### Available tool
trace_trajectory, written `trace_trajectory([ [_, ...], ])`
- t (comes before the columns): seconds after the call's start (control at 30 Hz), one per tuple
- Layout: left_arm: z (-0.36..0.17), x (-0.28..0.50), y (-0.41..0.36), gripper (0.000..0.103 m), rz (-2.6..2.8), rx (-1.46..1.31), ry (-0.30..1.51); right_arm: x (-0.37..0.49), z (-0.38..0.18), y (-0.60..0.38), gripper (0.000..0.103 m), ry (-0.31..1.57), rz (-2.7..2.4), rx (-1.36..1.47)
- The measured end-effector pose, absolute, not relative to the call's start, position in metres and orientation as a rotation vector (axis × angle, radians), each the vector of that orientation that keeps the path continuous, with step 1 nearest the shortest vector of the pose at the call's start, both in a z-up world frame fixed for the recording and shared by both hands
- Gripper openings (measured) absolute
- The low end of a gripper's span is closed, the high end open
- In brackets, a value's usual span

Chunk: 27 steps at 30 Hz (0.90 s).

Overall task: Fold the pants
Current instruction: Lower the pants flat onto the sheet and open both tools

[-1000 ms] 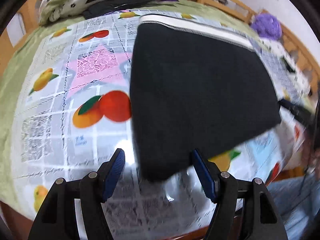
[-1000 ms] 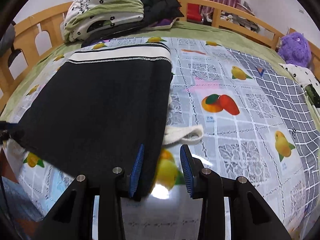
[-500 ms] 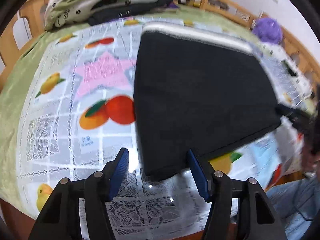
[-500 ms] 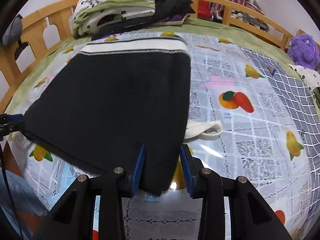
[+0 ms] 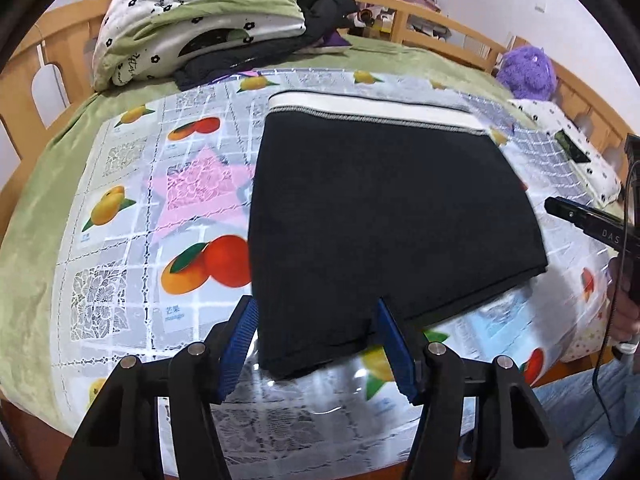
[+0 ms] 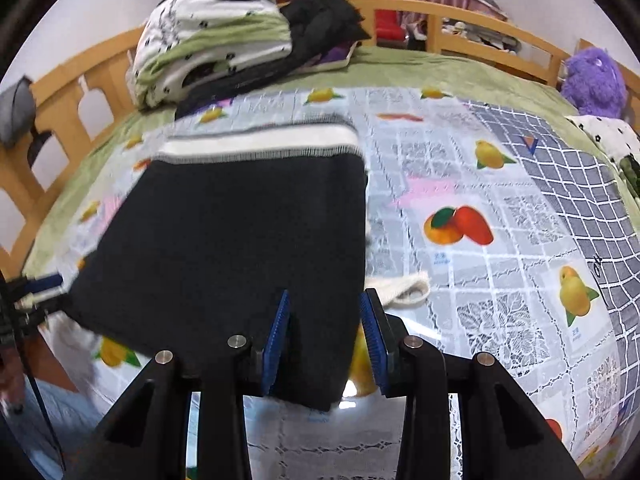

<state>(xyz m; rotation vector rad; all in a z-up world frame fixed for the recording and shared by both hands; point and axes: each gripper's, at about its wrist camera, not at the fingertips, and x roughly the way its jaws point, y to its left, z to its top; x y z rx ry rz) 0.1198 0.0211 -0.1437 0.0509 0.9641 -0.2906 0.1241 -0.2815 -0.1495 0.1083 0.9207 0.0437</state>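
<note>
Lying flat on the fruit-print cloth (image 5: pixel 120 208) that covers the bed, the black pants (image 5: pixel 380 216) are spread with their white waistband (image 5: pixel 372 106) at the far side and the leg hems toward the person. The left gripper (image 5: pixel 316 344) has its jaws open, straddling the near left hem without pinching it. The right gripper (image 6: pixel 326 340) also has its jaws open, set to either side of the near right hem corner; no fabric looks pinched there. A loose cream drawstring (image 6: pixel 404 290) lies on the cloth just beside the right edge of the pants.

The step in hand appears to be taking hold of both hem corners for a fold up toward the waistband. To do it well, each gripper should slide low enough that its lower finger goes under both layers of the leg, then close only once the hem sits well between the pads. Both corners should rise together and travel evenly, so the fold line stays straight across the garment. The drawstring is best tucked inside the fold. The slick cloth may let the pants slip, so a gentle, level lift suits.
</note>
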Motion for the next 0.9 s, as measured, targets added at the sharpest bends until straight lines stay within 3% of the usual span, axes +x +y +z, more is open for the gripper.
trace_trajectory([
  [0.37,-0.097,0.100,0.007,0.059,-0.311,-0.011,0.870,0.098,-0.113,-0.254,0.046,0.905,0.040,0.093],
  [0.43,-0.087,0.093,0.005,0.063,-0.301,-0.010,0.835,0.087,-0.106,-0.249,0.046,0.899,0.033,0.090],
  [0.67,-0.069,0.058,0.002,0.083,-0.273,-0.031,0.740,0.042,-0.082,-0.241,0.088,0.797,-0.032,0.062],
  [0.9,-0.073,0.037,0.007,0.087,-0.202,-0.079,0.726,0.015,-0.086,-0.240,0.089,0.793,-0.101,0.087],
])
